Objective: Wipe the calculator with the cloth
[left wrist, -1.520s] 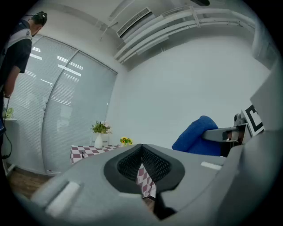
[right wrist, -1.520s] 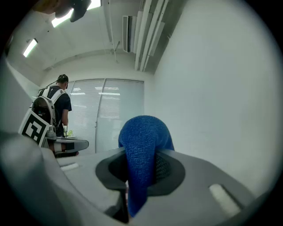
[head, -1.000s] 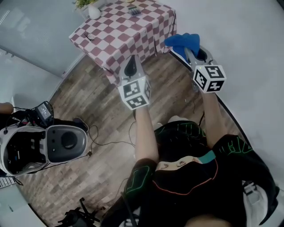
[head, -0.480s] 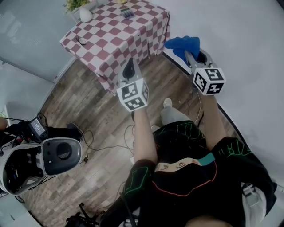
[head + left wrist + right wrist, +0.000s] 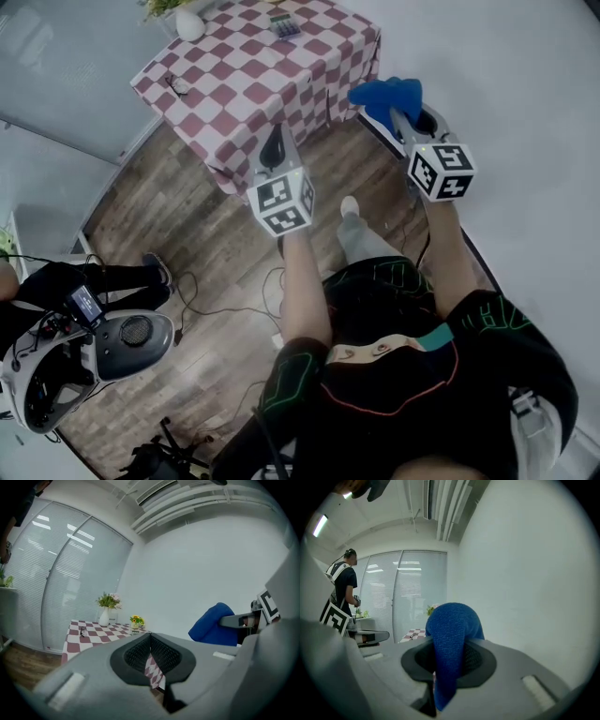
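The calculator (image 5: pixel 284 25) lies at the far side of a red-and-white checkered table (image 5: pixel 253 84), well ahead of both grippers. My right gripper (image 5: pixel 405 120) is held in the air right of the table's corner, shut on a blue cloth (image 5: pixel 386 94). In the right gripper view the cloth (image 5: pixel 450 639) bulges up out of the jaws and hangs between them. My left gripper (image 5: pixel 274 145) hovers before the table's near corner. Its jaws (image 5: pixel 151 637) are shut with nothing in them. The left gripper view shows the cloth (image 5: pixel 215 625) at the right.
A white vase with flowers (image 5: pixel 190 25) and a pair of glasses (image 5: pixel 176 84) rest on the table. Cables (image 5: pixel 225 300) trail over the wood floor. A person with grey-white equipment (image 5: pixel 84 361) is at lower left. A white wall (image 5: pixel 525 112) runs along the right.
The table and calculator have shifted right and slightly nearer in the head view. The equipment at lower left has slid downward. Both grippers keep their places and grip.
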`<state>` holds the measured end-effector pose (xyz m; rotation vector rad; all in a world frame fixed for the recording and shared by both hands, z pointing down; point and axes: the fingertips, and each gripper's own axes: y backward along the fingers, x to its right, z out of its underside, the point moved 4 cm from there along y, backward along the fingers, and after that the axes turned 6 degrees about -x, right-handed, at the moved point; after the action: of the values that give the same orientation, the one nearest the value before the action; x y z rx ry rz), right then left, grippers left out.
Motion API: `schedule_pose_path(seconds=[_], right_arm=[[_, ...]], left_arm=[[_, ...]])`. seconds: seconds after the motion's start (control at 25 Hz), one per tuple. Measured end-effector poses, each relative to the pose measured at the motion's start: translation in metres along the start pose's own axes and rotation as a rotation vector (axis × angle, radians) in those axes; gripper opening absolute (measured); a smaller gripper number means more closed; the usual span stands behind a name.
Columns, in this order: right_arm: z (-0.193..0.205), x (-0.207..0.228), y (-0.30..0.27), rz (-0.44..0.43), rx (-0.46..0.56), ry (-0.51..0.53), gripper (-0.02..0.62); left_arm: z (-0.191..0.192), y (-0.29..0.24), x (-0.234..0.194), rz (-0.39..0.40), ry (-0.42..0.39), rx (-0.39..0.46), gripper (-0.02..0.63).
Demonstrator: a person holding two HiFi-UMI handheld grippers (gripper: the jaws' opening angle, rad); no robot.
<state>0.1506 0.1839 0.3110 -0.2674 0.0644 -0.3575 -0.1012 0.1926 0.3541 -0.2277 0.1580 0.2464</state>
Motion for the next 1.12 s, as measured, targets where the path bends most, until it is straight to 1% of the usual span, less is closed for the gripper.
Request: schedule_pose_path(seconds=[0.2,0.32,0.52,0.68,0.88,0.96,1.12], right_arm=[[0.004,0.017,-0.063,-0.068,-0.050,-0.040,0.074],[0.008,0.032,-0.096,-0.095,-0.073,-0.075,0.074],[0.020,0.074,-0.131,-0.103,-0.100,-0.142,0.074],[0.018,0.116,-0.157,-0.100,-0.089,-0.172,0.074],[0.012,0.169,-0.189,-0.077,-0.078,-0.208,0.074],[0.012,0.181,-0.200,-0.081,-0.075,-0.217,0.074],[0.009,0.185,-0.219,-0.093,-0.087,-0.219,0.074]], left_arm=[[0.003,-0.040,-0.019,-0.082,0.011,-0.037,0.011],[0.009,-0.068,-0.023,-0.111,0.017,-0.075,0.011],[0.010,-0.116,-0.005,-0.126,-0.033,-0.118,0.011],[-0.008,-0.160,0.007,-0.142,-0.062,-0.106,0.011],[-0.021,-0.214,0.033,-0.110,-0.082,-0.103,0.011],[-0.020,-0.228,0.039,-0.107,-0.094,-0.108,0.011],[-0.025,-0.243,0.032,-0.114,-0.097,-0.122,0.011]])
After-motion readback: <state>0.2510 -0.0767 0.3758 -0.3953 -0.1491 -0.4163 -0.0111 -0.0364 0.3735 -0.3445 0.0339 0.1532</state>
